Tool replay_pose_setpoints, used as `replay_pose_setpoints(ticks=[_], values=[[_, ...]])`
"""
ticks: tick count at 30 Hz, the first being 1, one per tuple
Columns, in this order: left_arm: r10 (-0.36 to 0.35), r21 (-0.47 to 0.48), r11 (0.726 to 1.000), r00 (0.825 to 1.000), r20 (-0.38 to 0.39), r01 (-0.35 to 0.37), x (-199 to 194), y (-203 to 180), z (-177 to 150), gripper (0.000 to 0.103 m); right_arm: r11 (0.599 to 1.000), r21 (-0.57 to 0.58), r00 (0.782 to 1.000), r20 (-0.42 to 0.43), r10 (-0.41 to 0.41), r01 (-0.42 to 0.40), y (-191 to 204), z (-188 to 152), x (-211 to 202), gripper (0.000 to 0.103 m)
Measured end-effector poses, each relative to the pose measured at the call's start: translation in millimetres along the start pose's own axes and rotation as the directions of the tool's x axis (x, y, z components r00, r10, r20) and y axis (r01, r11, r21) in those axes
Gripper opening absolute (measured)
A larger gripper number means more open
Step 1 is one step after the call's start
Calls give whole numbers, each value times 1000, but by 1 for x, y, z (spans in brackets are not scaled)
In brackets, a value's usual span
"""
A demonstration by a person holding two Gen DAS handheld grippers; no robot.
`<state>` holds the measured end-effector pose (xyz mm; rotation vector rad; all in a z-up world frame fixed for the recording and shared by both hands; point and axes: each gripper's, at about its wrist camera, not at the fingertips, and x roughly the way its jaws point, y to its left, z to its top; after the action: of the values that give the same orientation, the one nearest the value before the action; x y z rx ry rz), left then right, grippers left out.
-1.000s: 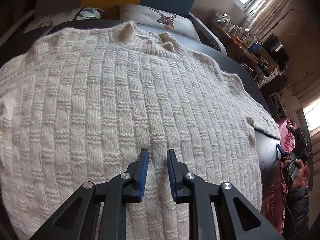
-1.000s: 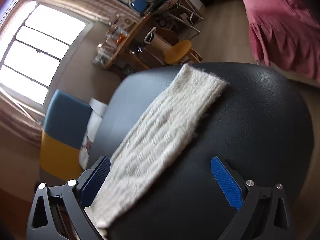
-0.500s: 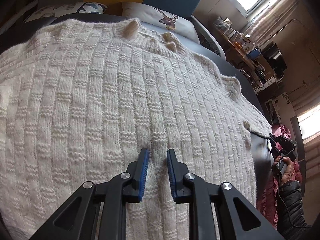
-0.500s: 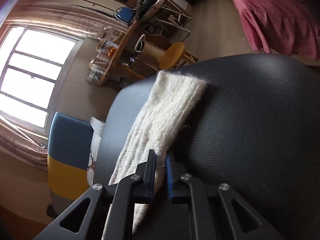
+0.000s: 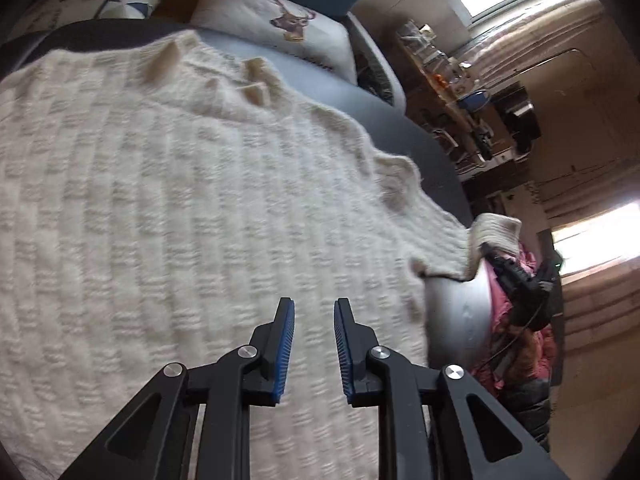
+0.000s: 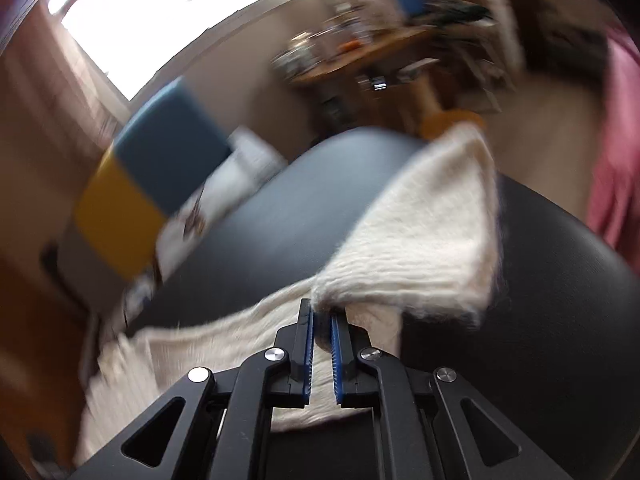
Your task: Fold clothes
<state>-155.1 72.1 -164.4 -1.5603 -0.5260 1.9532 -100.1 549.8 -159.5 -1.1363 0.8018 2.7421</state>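
Note:
A cream knitted sweater (image 5: 192, 208) lies spread flat on a dark leather surface (image 5: 420, 148). My left gripper (image 5: 314, 312) hovers low over the sweater's lower middle, jaws narrowly apart with nothing between them. My right gripper (image 6: 321, 316) is shut on the sweater's sleeve (image 6: 424, 236) and holds it lifted off the dark surface (image 6: 560, 300), the cuff end hanging folded over. In the left wrist view the raised sleeve (image 5: 496, 232) and the right gripper (image 5: 516, 276) show at the sweater's right edge.
Pillows (image 5: 288, 20) and a blue and yellow headboard (image 6: 152, 176) stand beyond the sweater's collar. A cluttered wooden desk (image 6: 360, 52) and an orange stool (image 6: 448, 120) stand across the floor. A pink cloth (image 6: 616, 152) hangs to the right.
My right gripper closed on the sleeve, then lifted it and swung it toward the sweater's body. The left gripper shifted slightly over the sweater, jaws unchanged.

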Motion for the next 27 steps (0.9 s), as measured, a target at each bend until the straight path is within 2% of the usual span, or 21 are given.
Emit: replay_pose_setpoints(ticks=[2, 4, 7, 8, 9, 10, 13, 16, 24, 25, 27], values=[[-111, -20, 994, 993, -44, 110, 16, -25, 18, 20, 996, -93, 999, -54, -3, -2, 23, -13, 12, 8], [-205, -35, 979, 973, -102, 202, 40, -52, 36, 23, 986, -166, 996, -91, -18, 3, 37, -26, 20, 8], [-304, -94, 952, 934, -190, 291, 91, -92, 62, 26, 964, -263, 990, -131, -60, 24, 51, -42, 33, 8], [-336, -108, 941, 916, -221, 320, 106, -101, 68, 27, 963, -270, 990, -128, -60, 23, 51, -43, 32, 8], [-370, -135, 928, 893, -256, 346, 124, -110, 74, 32, 961, -277, 990, -126, -59, 22, 51, -44, 32, 8], [-390, -181, 919, 878, -276, 351, 143, -116, 78, 34, 959, -284, 991, -124, -58, 21, 51, -44, 31, 8], [-399, -216, 913, 865, -304, 345, 178, -132, 83, 38, 952, -305, 992, -117, -56, 18, 52, -47, 30, 8], [-387, -232, 917, 865, -319, 325, 203, -139, 85, 43, 944, -331, 993, -112, -47, 7, 53, -49, 29, 8], [-322, -266, 936, 869, -375, 232, 260, -141, 90, 44, 921, -388, 993, -114, -26, -20, 56, -61, 33, 8], [-313, -266, 938, 871, -379, 222, 265, -142, 89, 41, 919, -393, 993, -114, -24, -23, 56, -63, 33, 8], [-286, -214, 952, 889, -358, 220, 264, -150, 91, 11, 921, -390, 994, -112, -21, -24, 56, -64, 34, 8]])
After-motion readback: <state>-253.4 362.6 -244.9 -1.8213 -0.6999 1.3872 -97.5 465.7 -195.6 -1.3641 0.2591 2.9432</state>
